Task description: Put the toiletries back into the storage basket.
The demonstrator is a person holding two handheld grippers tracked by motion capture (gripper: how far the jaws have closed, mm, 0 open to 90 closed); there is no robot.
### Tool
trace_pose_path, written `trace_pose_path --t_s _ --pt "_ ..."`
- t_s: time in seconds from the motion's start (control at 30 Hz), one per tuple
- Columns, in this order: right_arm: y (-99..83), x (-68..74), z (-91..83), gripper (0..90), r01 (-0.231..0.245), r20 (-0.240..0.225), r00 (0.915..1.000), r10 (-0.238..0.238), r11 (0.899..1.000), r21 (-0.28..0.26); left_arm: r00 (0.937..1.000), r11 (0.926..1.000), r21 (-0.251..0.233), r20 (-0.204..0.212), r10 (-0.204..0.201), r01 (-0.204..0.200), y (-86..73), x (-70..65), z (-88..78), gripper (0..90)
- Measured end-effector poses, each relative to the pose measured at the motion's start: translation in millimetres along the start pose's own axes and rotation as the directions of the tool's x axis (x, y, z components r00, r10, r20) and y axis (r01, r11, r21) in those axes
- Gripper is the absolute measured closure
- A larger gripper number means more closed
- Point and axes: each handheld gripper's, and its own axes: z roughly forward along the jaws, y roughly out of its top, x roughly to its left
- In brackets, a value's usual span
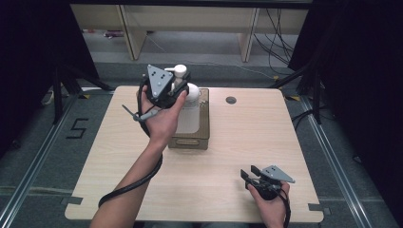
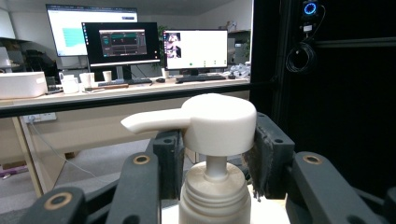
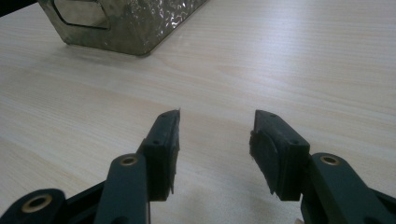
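Observation:
A white pump bottle [image 1: 192,93] stands at the far end of a smoky see-through tray [image 1: 204,135] in the high view. My left gripper [image 1: 177,81] comes at its top from the near left. In the left gripper view the jaws of my left gripper [image 2: 212,147] are shut on the pump head [image 2: 219,122], one pad on each side, with the nozzle pointing left and the bottle neck [image 2: 214,196] below. I cannot tell whether the bottle rests on the tray floor. My right gripper [image 1: 248,177] hovers low over the near right of the table, open with nothing between its fingers [image 3: 163,144].
The light wooden table [image 1: 247,133] has a round cable hole [image 1: 231,100] at the far right. The tray's near end [image 3: 116,23] lies ahead of my right gripper. Desks with monitors [image 2: 123,43] stand beyond the table; dark curtains flank it.

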Motion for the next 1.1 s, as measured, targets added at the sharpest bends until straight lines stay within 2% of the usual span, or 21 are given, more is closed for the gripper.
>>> trace_pose_path --t_s 0.07,0.27,0.67,0.73,0.8,1.1 --pt "0.0 -1.0 0.4 52.1 0.021 0.006 0.9998 -0.021 1.000 -0.008 1.0000 1.0000 0.004 0.000 -0.004 0.004 -1.4 0.6 0.6 59.1" --pt "0.0 -0.7 0.5 52.1 0.018 0.005 0.9998 -0.018 1.000 -0.005 1.0000 0.9998 0.020 -0.005 -0.001 0.001 -8.9 2.9 4.0 59.0" --pt "0.0 -0.4 0.4 52.1 0.017 0.004 0.9999 -0.017 1.000 -0.003 1.0000 0.9996 0.028 -0.009 0.000 0.001 -13.0 6.1 7.4 59.0" --pt "-0.3 0.9 0.2 52.1 0.001 -0.002 1.0000 -0.001 1.000 0.001 0.9999 0.9994 0.034 -0.010 0.003 -0.003 -14.7 7.0 8.4 59.1" --pt "-0.2 -0.5 -0.1 52.1 0.026 0.009 0.9996 -0.026 1.000 -0.007 0.9999 0.9993 0.037 -0.011 0.007 -0.006 -16.6 7.6 9.3 59.1" --pt "0.1 0.1 -0.7 52.1 0.024 0.008 0.9997 -0.024 1.000 -0.001 0.9999 0.9987 0.050 -0.016 0.004 -0.003 -22.3 9.4 11.5 59.1"
